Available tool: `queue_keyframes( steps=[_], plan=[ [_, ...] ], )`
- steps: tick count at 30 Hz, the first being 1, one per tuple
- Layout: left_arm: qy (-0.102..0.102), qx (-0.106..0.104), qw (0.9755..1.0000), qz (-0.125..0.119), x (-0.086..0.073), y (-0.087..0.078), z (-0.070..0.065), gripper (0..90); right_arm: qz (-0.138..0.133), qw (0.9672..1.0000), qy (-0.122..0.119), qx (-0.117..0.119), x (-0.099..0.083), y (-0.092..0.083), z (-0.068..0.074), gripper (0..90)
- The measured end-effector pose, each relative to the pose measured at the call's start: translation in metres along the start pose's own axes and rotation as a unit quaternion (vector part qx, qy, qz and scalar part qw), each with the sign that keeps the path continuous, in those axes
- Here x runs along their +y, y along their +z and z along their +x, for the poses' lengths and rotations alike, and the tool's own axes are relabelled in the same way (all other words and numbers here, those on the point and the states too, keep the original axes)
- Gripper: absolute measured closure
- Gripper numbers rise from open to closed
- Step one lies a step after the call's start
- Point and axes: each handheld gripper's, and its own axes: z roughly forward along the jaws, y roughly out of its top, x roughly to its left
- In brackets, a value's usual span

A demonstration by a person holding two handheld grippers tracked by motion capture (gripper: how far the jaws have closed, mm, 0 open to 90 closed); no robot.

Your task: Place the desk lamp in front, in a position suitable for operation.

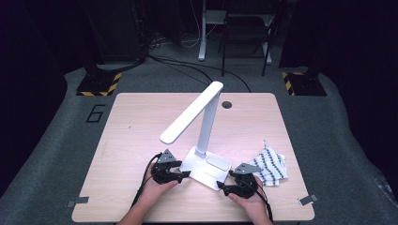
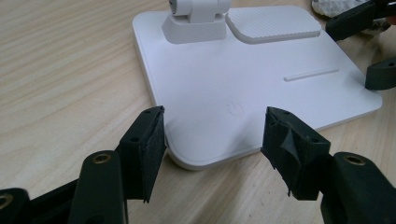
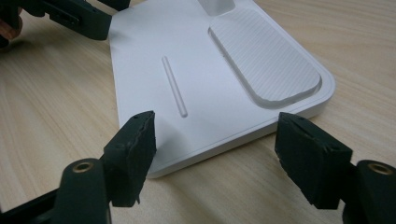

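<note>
White desk lamp (image 1: 197, 136) stands near the middle of a pale wood-grain table (image 1: 126, 140); everything below is placed relative to the lamp's flat base (image 2: 233, 79). Base is smooth matte white plastic, a rounded-corner square slab, with a faint power symbol (image 2: 236, 109), a thin raised bar (image 2: 311, 74) and a ribbed oblong pad (image 3: 264, 58) set in a shallow recess. A slim straight column (image 1: 206, 122) rises from the far part of the base, tilted slightly; the long flat head (image 1: 191, 112) folds down from its top, long axis running diagonally, free end pointing toward the table's near left. Left gripper (image 2: 215, 140) sits at the base's near-left corner, black jaws wide, straddling that corner with a gap on each side; pads not pressing. Right gripper (image 3: 217, 140) sits at the base's near-right corner, jaws wide, straddling the edge; whether the left pad grazes the slab cannot be told. Both hold nothing. A crumpled white cloth with dark stripes (image 1: 270, 165) lies just right of the base, apart from it.
</note>
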Motion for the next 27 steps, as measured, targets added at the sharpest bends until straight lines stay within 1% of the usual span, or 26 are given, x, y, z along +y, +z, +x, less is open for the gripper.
queue_keyframes(
  steps=[1, 2, 5, 6, 8, 9, 10, 11, 12, 13, 14, 15, 16, 17, 18, 19, 20, 21, 22, 23, 25, 26, 27],
  plan=[
    [0.004, 0.002, 1.0, 0.003, 0.0, 0.0, 0.0, 37.1, 0.002, 1.0, 0.001, -0.001, 0.0, 0.0, 0.001, 25.9],
    [0.004, 0.002, 1.0, 0.003, 0.0, 0.0, 0.0, 37.1, 0.002, 1.0, 0.001, -0.001, 0.0, 0.0, 0.001, 25.9],
    [-0.001, -0.003, 1.0, 0.003, -0.001, 0.0, -0.001, 37.1, 0.002, 1.0, 0.0, -0.004, 0.001, 0.001, 0.001, 24.9],
    [0.009, -0.006, 0.9999, 0.006, -0.002, -0.001, -0.001, 37.1, 0.006, 1.0, 0.002, -0.005, 0.002, 0.001, 0.001, 24.3],
    [0.006, -0.007, 0.9999, 0.008, -0.002, -0.002, -0.003, 37.2, 0.008, 0.9999, -0.001, -0.008, 0.004, 0.002, 0.0, 23.2],
    [0.012, -0.01, 0.9998, 0.009, -0.002, -0.003, -0.004, 37.2, 0.011, 0.9999, 0.002, -0.01, 0.004, 0.002, 0.001, 22.2],
    [0.005, -0.004, 1.0, 0.002, -0.003, -0.002, -0.006, 37.3, 0.009, 0.9999, 0.004, -0.013, 0.005, 0.003, 0.001, 21.4],
    [0.008, -0.005, 0.9999, 0.008, -0.003, -0.003, -0.006, 37.4, 0.013, 0.9998, 0.0, -0.013, 0.006, 0.004, 0.001, 21.4],
    [0.004, -0.005, 1.0, 0.007, -0.004, -0.003, -0.007, 37.4, 0.013, 0.9998, -0.001, -0.013, 0.006, 0.004, 0.001, 22.2],
    [0.004, -0.005, 1.0, 0.007, -0.004, -0.003, -0.007, 37.4, 0.013, 0.9998, -0.001, -0.013, 0.006, 0.004, 0.001, 22.2],
    [0.008, -0.004, 0.9999, 0.007, -0.004, -0.004, -0.007, 37.4, 0.009, 0.9999, -0.004, -0.011, 0.007, 0.004, 0.001, 22.8],
    [0.011, -0.004, 0.9999, 0.009, -0.004, -0.005, -0.007, 37.6, 0.011, 0.9999, 0.0, -0.01, 0.009, 0.005, 0.001, 23.4],
    [-0.002, -0.005, 1.0, 0.005, -0.005, -0.005, -0.009, 37.6, 0.011, 0.9999, 0.0, -0.01, 0.009, 0.005, 0.001, 23.4],
    [0.014, -0.003, 0.9999, 0.007, -0.004, -0.006, -0.007, 38.0, 0.013, 0.9998, -0.009, -0.008, 0.009, 0.005, -0.001, 23.4],
    [0.003, -0.005, 1.0, 0.004, -0.005, -0.007, -0.009, 38.1, 0.011, 0.9999, 0.001, -0.01, 0.01, 0.006, 0.0, 23.5],
    [0.007, -0.004, 1.0, 0.006, -0.004, -0.008, -0.009, 38.1, 0.01, 0.9999, 0.002, -0.011, 0.011, 0.007, -0.001, 23.5],
    [0.002, -0.004, 1.0, 0.003, -0.004, -0.008, -0.01, 38.1, 0.014, 0.9999, -0.002, -0.009, 0.012, 0.007, -0.001, 23.6],
    [0.01, -0.001, 0.9999, 0.004, -0.004, -0.009, -0.009, 38.1, 0.014, 0.9999, 0.0, -0.009, 0.012, 0.008, -0.001, 23.7],
    [0.005, -0.002, 1.0, 0.003, -0.004, -0.01, -0.01, 38.1, 0.01, 0.9999, -0.003, -0.013, 0.013, 0.009, -0.001, 24.0],
    [0.009, 0.0, 1.0, 0.004, -0.005, -0.011, -0.01, 38.1, 0.014, 0.9998, -0.003, -0.013, 0.014, 0.01, -0.001, 24.4],
    [0.01, 0.004, 0.9999, 0.003, -0.005, -0.012, -0.011, 38.1, 0.013, 0.9998, -0.005, -0.011, 0.015, 0.012, -0.002, 24.8],
    [0.001, 0.001, 1.0, 0.001, -0.006, -0.013, -0.014, 38.1, 0.01, 0.9998, -0.006, -0.013, 0.016, 0.013, -0.002, 24.8],
    [0.016, 0.006, 0.9998, 0.005, -0.005, -0.015, -0.013, 38.1, 0.011, 0.9999, -0.003, -0.013, 0.016, 0.014, -0.002, 24.9]
  ],
)
